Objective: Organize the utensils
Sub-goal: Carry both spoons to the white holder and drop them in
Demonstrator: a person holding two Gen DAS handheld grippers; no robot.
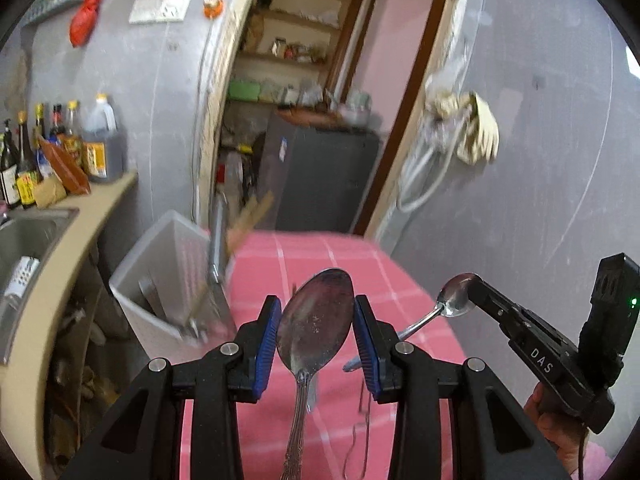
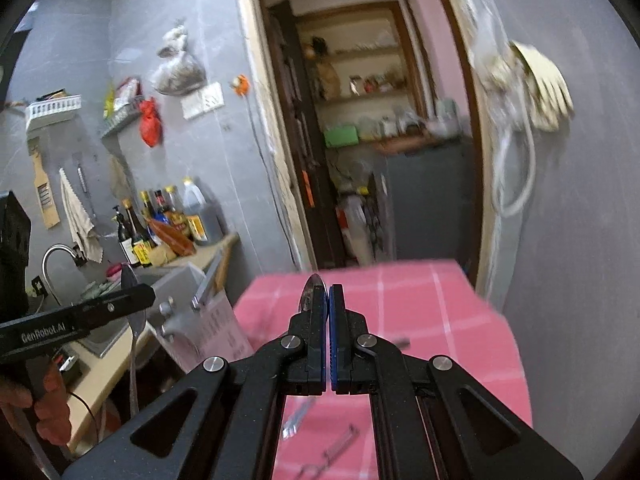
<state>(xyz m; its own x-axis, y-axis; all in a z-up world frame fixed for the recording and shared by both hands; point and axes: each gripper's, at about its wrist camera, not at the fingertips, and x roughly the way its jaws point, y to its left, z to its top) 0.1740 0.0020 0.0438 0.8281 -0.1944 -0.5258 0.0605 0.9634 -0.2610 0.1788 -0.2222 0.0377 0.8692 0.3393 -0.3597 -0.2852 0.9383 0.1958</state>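
My left gripper (image 1: pixel 316 316) is shut on a large metal spoon (image 1: pixel 314 320), pads against the edges of its bowl, handle hanging down over the pink checked tablecloth (image 1: pixel 280 264). My right gripper (image 2: pixel 328 300) is shut on a smaller spoon (image 2: pixel 312 292), seen edge-on beside the left pad; in the left wrist view that spoon (image 1: pixel 456 296) shows at the right with its handle slanting down-left. A white slatted utensil basket (image 1: pixel 168 276) holding several utensils sits at the table's left edge, left of and beyond my left gripper; it also shows in the right wrist view (image 2: pixel 216 320).
Loose utensils lie on the cloth below the grippers (image 2: pixel 298 420). A counter with a steel sink (image 1: pixel 24 240) and sauce bottles (image 1: pixel 60 148) runs along the left. A doorway to a storeroom (image 1: pixel 316 120) is ahead; a grey wall (image 1: pixel 540 160) bounds the right.
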